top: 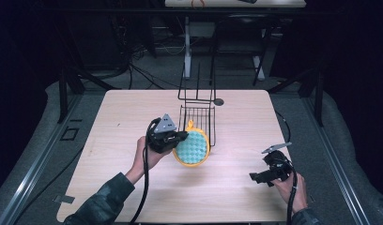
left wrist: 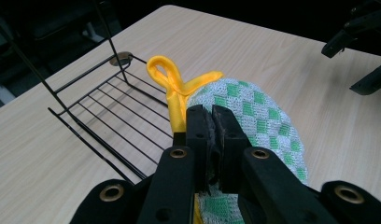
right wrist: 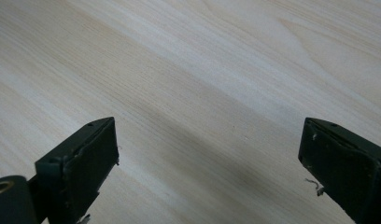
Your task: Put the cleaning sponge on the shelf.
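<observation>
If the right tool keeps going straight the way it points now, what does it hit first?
Probably just the bare light wooden tabletop: the right tool, jaws wide open with nothing between them, points down at it. Depth is hard to judge.

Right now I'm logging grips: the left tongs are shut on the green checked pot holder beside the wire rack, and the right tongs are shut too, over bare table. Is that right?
Not quite. The right tongs stand wide open over the bare table, as the right gripper view shows. The rest holds: the left tongs are shut on the green checked pot holder beside the wire rack.
</observation>
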Demonstrator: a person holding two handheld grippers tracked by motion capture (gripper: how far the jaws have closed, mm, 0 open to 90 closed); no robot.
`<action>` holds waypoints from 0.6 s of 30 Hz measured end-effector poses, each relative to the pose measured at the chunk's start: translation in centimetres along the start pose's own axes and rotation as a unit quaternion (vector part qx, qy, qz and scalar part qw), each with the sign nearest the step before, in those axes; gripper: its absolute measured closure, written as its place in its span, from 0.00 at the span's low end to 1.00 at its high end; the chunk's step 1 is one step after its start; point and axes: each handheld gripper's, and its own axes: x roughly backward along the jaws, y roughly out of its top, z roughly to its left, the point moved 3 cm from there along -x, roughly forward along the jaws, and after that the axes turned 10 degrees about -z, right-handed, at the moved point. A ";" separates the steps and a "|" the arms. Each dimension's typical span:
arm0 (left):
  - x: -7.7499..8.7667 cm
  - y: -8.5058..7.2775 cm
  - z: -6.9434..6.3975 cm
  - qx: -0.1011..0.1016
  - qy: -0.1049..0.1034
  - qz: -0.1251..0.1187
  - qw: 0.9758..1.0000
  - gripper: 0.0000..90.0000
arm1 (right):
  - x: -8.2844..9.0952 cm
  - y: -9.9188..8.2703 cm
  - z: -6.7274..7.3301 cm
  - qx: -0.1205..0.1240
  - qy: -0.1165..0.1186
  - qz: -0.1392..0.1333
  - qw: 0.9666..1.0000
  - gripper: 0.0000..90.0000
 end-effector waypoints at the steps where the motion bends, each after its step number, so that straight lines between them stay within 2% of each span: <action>1: -0.1 0.0 0.1 0.000 0.000 0.001 1.000 0.96 | 0.0 0.0 0.0 0.000 0.000 0.000 1.000 0.05; 13: -0.7 0.2 1.0 0.002 0.016 -0.010 1.000 0.96 | 0.0 0.0 -0.1 0.005 -0.003 -0.002 1.000 0.05; 18: -1.0 0.2 1.5 0.003 0.022 -0.013 1.000 0.96 | -0.1 0.0 0.0 -0.001 0.000 -0.001 1.000 0.05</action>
